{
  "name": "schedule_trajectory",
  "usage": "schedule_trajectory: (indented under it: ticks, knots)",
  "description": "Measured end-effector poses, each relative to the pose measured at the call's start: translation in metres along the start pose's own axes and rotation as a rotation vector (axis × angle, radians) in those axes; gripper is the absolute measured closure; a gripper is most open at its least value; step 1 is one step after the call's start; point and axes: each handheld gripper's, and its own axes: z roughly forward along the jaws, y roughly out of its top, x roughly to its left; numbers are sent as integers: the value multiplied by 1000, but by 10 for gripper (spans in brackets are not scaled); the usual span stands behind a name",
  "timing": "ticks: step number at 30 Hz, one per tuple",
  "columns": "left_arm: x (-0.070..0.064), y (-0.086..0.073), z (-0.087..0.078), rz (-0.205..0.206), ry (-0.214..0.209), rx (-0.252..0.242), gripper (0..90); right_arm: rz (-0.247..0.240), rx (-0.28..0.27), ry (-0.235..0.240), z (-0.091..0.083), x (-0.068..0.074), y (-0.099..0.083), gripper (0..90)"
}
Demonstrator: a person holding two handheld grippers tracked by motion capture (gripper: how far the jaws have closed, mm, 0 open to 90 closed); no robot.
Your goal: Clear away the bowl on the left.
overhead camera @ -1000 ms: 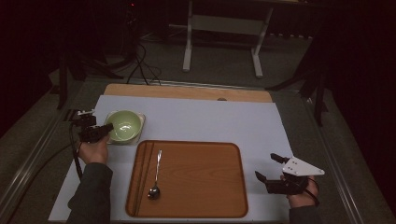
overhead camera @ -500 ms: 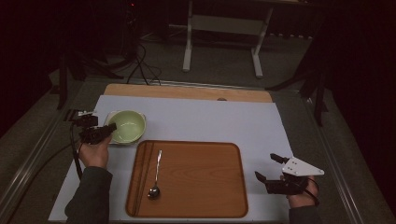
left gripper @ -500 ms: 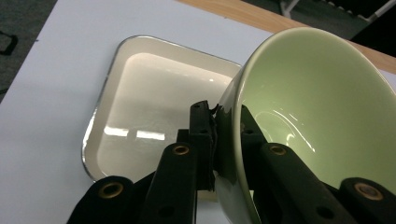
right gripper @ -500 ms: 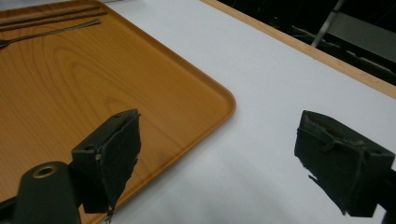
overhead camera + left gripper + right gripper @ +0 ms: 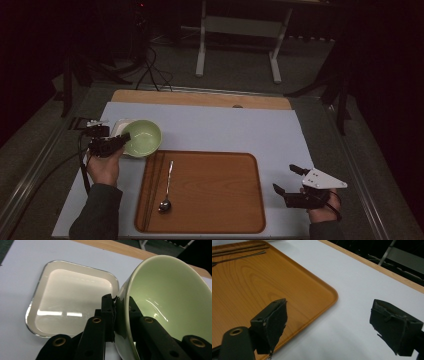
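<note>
1. Since the wooden tray (image 5: 210, 192) is the largest thing on the bench (image 5: 225, 125) and looks like where the load belongs, we plan the carry towards its bare middle, steering wide of the spoon (image 5: 166, 187) and the chopsticks (image 5: 150, 190) lying along its left side.
2. The green bowl (image 5: 142, 137) sits tilted just beyond the tray's far left corner, above a shallow white dish (image 5: 72, 295); we lift it straight up first so that it does not scrape that dish.
3. The left tongs (image 5: 117, 142) are clamped on the bowl's rim, one jaw inside and one outside. We keep the pinch firm, because glazed ware held by one edge wants to swing.
4. The right tongs (image 5: 287, 180) rest wide open and empty beside the tray's right edge; we leave them there.
</note>
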Motion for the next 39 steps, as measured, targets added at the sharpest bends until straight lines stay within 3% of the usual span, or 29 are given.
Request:
schedule_trajectory:
  ticks: [17, 39]
  knots:
    - [-21, -9, -17, 32, -64, -14, 821, 0, -1, -3, 0, 0, 0, 141]
    - [-45, -23, -25, 87, -132, 8, 817, -2, -4, -2, -1, 0, 0, 141]
